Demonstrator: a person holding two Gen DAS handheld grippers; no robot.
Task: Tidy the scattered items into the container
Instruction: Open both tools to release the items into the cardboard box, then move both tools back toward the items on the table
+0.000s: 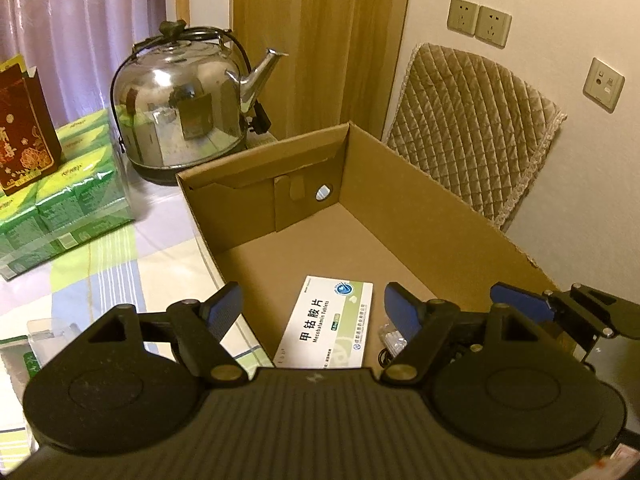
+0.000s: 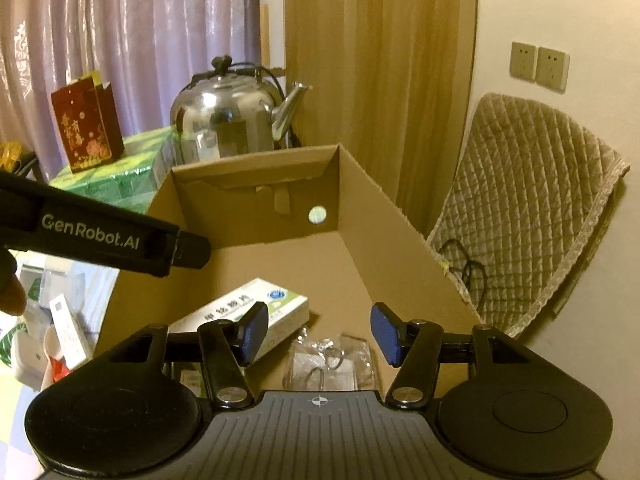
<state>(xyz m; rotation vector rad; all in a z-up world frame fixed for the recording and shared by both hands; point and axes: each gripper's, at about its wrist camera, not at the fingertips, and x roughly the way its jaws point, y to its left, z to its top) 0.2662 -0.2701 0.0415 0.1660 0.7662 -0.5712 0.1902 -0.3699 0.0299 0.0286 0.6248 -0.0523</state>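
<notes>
The cardboard box (image 1: 400, 208) already holds a white medicine box (image 1: 326, 322) and a clear plastic packet (image 2: 330, 362) near its front wall. Both the left hand-held gripper (image 1: 314, 306) and right hand-held gripper (image 2: 319, 332) hover above the box, wide open and empty. Left of the box, small packets (image 2: 68, 334) still lie on the table (image 1: 120, 264), so I judge the task partly done.

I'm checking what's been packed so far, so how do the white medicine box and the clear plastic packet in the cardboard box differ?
The medicine box is opaque white and green with printed text; the clear packet is see-through and crinkled, showing its contents. The medicine box is a rigid flat rectangle; the clear packet looks soft and shapeless. The medicine box appears larger than the clear packet. Both lie on the floor of the cardboard box, side by side.
</notes>
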